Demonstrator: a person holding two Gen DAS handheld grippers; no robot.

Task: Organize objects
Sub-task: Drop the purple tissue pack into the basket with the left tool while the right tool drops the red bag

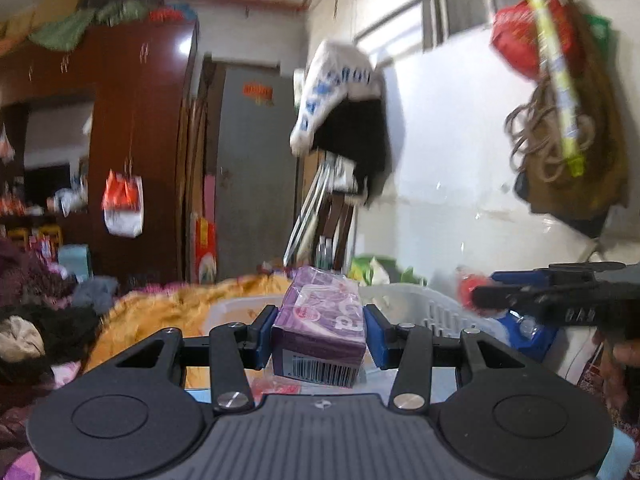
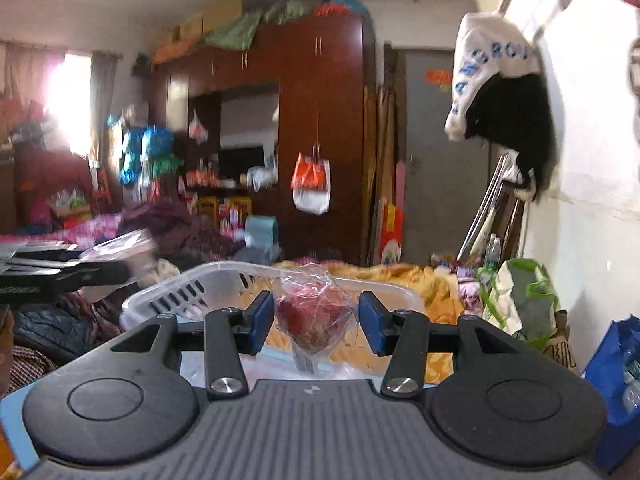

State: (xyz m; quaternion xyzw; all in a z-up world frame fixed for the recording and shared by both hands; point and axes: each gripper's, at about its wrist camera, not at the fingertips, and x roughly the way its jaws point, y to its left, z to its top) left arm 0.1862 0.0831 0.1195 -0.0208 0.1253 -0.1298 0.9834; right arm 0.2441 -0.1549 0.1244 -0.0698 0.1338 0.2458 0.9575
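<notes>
My left gripper (image 1: 320,330) is shut on a purple packet (image 1: 320,332) with a barcode at its lower end, its blue pads (image 1: 266,334) pressed against both sides. My right gripper (image 2: 316,322) is shut on a clear plastic bag holding something red (image 2: 312,316). A white slotted plastic basket (image 2: 180,296) stands just beyond both grippers, also seen as the basket (image 1: 436,312) in the left wrist view. The other gripper shows at the right edge (image 1: 560,300) in the left view and at the left edge (image 2: 48,276) in the right view.
An orange blanket (image 1: 168,312) covers the bed behind the basket. Piled clothes (image 1: 36,320) lie at the left. A dark wardrobe (image 2: 316,140), a grey door (image 1: 256,176), hanging bags (image 1: 532,40) and a white wall (image 2: 592,200) ring the space. A blue bag (image 2: 616,384) sits at the right.
</notes>
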